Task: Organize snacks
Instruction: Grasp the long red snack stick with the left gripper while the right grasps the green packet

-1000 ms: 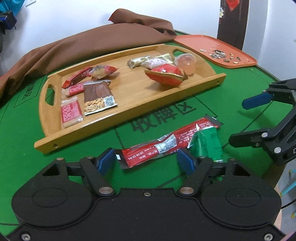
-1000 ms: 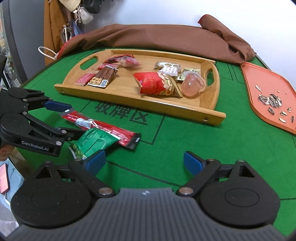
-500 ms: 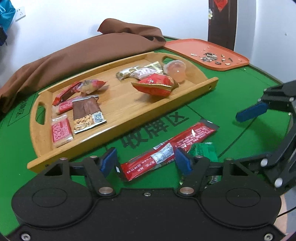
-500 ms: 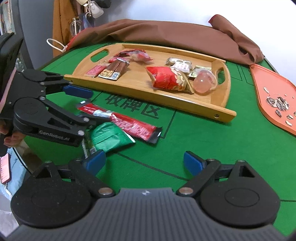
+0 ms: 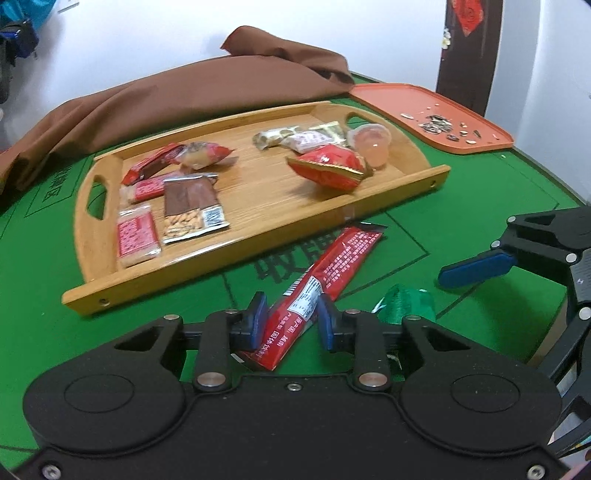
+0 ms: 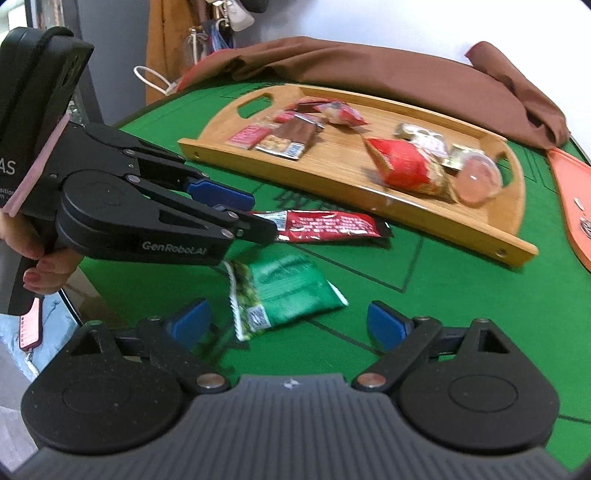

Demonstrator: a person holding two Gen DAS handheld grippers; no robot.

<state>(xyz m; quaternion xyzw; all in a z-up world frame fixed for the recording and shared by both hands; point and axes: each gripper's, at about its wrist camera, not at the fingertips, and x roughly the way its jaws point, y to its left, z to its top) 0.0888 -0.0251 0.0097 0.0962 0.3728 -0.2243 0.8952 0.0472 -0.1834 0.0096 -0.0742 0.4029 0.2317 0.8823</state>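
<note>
at six o'clock of the wooden tray [image 5: 406,186], the long red packet [image 5: 325,275] is being closed on by the left gripper [image 5: 290,321]; the right gripper [image 6: 286,319] is held open over the green packet [image 6: 284,291]. squeeze is best kept gentle.

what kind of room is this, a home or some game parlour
Probably a home games corner, though I can't be sure: the round green felt table has printed lines and characters like a mahjong table, an orange plastic tray holds sunflower seed shells, and keys and bags hang on the wall.
</note>
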